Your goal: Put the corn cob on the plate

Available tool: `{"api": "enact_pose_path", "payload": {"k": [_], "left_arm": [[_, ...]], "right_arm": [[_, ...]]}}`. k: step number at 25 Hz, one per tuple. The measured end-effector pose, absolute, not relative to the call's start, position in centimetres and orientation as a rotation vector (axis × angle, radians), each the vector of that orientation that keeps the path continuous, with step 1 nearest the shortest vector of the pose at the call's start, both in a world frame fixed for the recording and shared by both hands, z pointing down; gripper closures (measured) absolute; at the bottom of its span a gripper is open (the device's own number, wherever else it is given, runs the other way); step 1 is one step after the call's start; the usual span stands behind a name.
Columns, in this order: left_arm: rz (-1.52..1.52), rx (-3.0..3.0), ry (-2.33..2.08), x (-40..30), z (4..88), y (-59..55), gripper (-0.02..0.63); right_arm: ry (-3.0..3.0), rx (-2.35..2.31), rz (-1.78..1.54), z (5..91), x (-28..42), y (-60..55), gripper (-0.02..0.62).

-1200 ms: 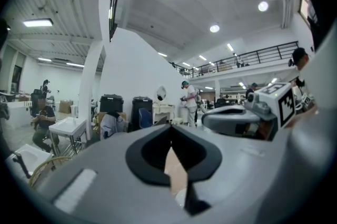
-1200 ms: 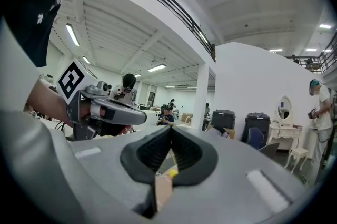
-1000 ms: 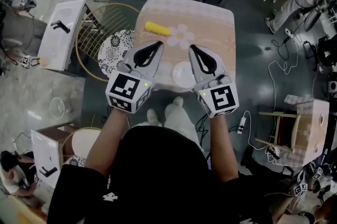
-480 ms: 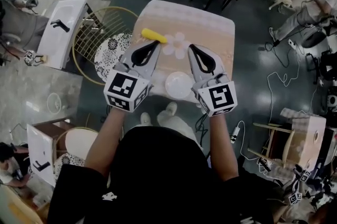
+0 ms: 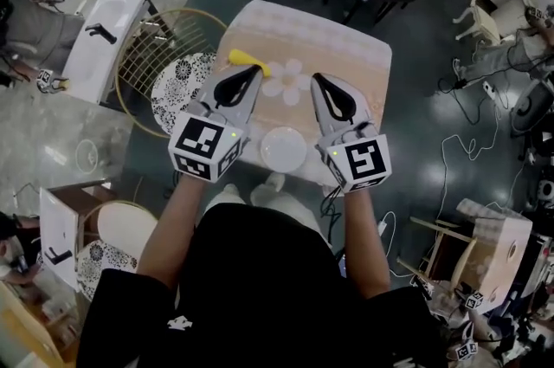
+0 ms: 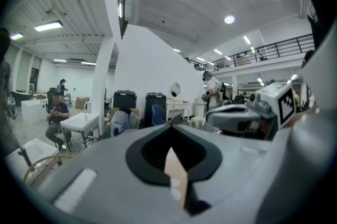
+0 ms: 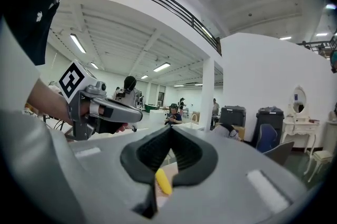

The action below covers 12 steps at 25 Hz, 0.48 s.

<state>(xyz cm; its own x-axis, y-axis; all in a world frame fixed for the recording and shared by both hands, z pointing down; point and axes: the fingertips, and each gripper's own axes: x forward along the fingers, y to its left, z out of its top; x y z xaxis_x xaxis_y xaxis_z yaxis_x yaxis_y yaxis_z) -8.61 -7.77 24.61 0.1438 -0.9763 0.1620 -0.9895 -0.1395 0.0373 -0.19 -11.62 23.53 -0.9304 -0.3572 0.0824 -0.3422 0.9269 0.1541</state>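
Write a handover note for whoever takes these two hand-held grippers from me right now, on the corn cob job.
Left hand-held gripper: jaws shut, empty, tip close to the corn cob.
Right hand-held gripper: jaws shut, empty, over the table.
Corn cob: lying on the table's far left part, not gripped.
Plate: empty, at the table's near edge, between the two grippers.
Done: nothing yet.
Left: open a gripper, grasp the cob, bring it back to the plate, release.
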Motion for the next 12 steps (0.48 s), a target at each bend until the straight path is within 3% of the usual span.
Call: {"api": "enact_pose_path", "payload": {"k": [12], "left_arm": [[0.196,2.199,-2.013,-11.2,25.8,-8.9,0.600]], "right_arm": [[-2.959,0.494,-0.153,25.5,-0.8,-13.5,0.595]]}}
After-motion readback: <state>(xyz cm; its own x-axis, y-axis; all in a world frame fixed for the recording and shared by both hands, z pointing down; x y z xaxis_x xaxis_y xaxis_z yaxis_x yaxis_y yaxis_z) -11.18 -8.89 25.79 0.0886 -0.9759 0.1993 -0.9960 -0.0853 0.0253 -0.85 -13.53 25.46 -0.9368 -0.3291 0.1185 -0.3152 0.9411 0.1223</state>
